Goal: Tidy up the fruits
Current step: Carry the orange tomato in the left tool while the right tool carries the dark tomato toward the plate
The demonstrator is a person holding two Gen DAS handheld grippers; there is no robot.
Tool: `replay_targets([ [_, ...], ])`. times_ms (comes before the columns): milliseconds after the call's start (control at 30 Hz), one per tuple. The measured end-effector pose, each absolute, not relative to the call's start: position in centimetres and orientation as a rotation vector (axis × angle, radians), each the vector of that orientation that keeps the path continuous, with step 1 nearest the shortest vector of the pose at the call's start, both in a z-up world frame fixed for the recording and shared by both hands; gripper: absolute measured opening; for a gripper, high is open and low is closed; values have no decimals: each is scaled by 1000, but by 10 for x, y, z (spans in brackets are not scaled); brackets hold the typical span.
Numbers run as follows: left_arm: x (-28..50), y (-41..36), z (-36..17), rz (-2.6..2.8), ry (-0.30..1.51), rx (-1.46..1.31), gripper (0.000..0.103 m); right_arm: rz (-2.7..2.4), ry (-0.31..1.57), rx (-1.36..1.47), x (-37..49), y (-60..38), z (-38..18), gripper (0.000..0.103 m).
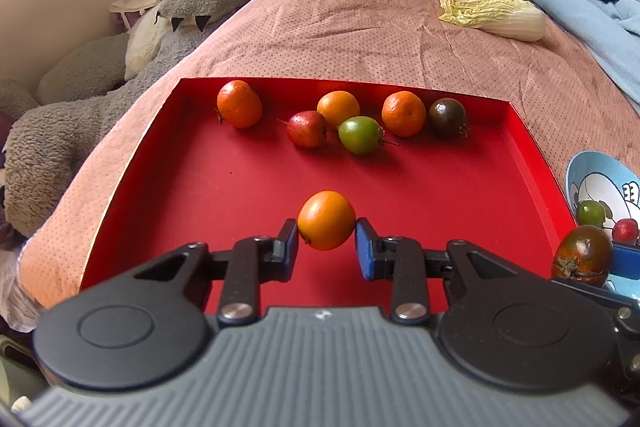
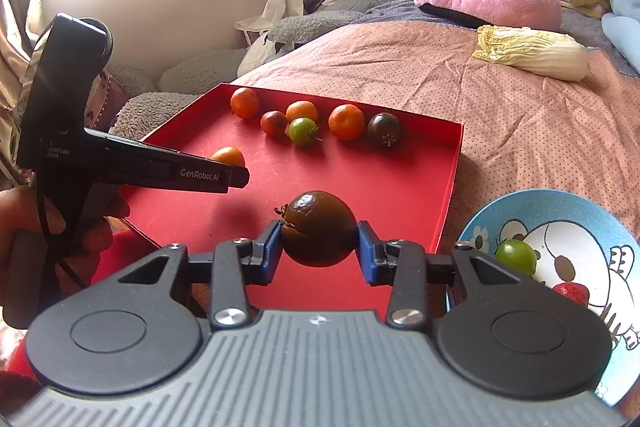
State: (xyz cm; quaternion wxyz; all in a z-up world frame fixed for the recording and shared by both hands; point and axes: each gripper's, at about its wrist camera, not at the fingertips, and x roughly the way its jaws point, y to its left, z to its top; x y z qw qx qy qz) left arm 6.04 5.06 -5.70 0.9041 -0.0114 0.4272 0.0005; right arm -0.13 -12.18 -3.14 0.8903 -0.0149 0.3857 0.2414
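Over the red tray on the bed, the left claw pinches an orange fruit, lifted for sorting. Near the tray's right edge, the right claw grips a dark tomato, likely bound for the blue bowl just beside.

Four orange fruits, one of them in a claw. Two dark tomatoes. Two green fruits. Two red fruits. One red tray, one bowl, one cabbage.
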Motion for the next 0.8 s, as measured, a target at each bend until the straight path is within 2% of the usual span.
replay_targets([
  [800, 56, 26, -48, -22, 865, 18, 34, 471, 765, 14, -11, -146, -21, 45],
])
